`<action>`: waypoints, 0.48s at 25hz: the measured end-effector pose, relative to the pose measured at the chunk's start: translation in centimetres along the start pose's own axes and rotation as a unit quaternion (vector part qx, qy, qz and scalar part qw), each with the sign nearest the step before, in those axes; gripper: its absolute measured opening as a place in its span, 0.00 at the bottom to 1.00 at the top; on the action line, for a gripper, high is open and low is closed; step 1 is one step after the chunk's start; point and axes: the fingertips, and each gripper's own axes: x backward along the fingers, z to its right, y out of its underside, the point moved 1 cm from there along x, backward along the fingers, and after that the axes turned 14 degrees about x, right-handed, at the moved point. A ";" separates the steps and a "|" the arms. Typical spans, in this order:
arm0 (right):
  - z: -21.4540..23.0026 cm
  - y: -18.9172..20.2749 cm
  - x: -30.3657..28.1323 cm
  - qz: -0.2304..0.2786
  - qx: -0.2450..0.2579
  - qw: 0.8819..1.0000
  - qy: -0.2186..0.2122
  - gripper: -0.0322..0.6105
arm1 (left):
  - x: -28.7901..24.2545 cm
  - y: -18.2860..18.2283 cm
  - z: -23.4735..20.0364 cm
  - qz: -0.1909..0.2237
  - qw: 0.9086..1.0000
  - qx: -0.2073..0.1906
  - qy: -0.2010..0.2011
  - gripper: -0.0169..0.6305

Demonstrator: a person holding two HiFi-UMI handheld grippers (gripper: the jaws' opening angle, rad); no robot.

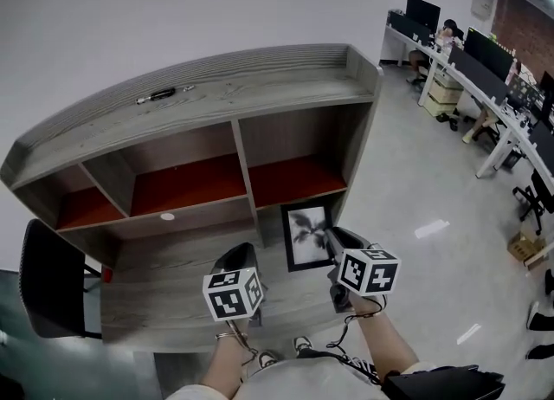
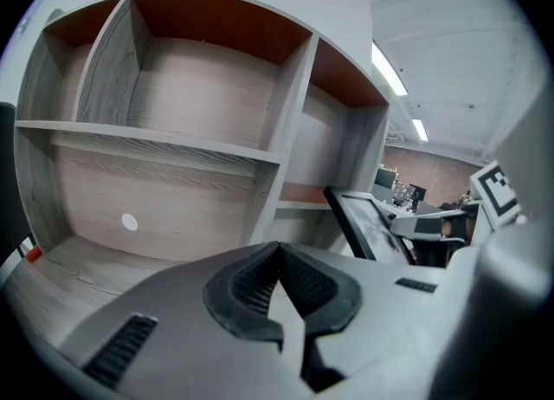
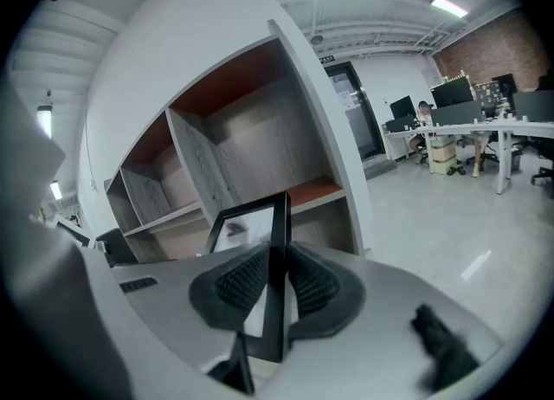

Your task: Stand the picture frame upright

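Jaws of the right gripper (image 3: 277,255) are clamped on the right side bar of the picture frame (image 3: 245,221), with 1 ribbed pad on each face of the black moulding. In the head view the frame sits at the rear right of the bench (image 1: 164,281), just in front of the shelf unit (image 1: 242,87) and below its right-hand compartment. The frame is tilted back so that its dark plant print faces up and forward. Whether its lower edge touches the bench cannot be told.

The left gripper (image 2: 277,251) has its 2 jaws pressed together with nothing between them. It hangs over the front middle of the bench, just left of the frame and apart from it.

The shelf unit has 3 upper compartments with red-brown floors. A dark marker (image 1: 161,94) lies on its top board towards the left end. A black chair (image 1: 52,281) stands at the bench's left edge.
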 end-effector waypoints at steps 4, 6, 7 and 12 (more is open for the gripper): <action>0.3 -2.2 -0.5 0.018 0.015 1.000 0.006 0.18 | 0.0 -2.3 0.3 0.020 1.000 -0.005 0.002 0.05; 0.4 -3.1 -0.7 0.026 0.020 0.999 0.007 0.18 | 0.0 -3.5 0.4 0.031 0.999 -0.008 0.002 0.05; 0.4 -3.6 -0.9 0.029 0.021 0.999 0.007 0.18 | 0.1 -4.1 0.5 0.036 0.999 -0.010 0.003 0.05; 0.5 -5.7 -1.7 0.048 0.028 0.998 0.008 0.18 | 0.2 -7.3 0.7 0.064 0.998 -0.018 0.002 0.05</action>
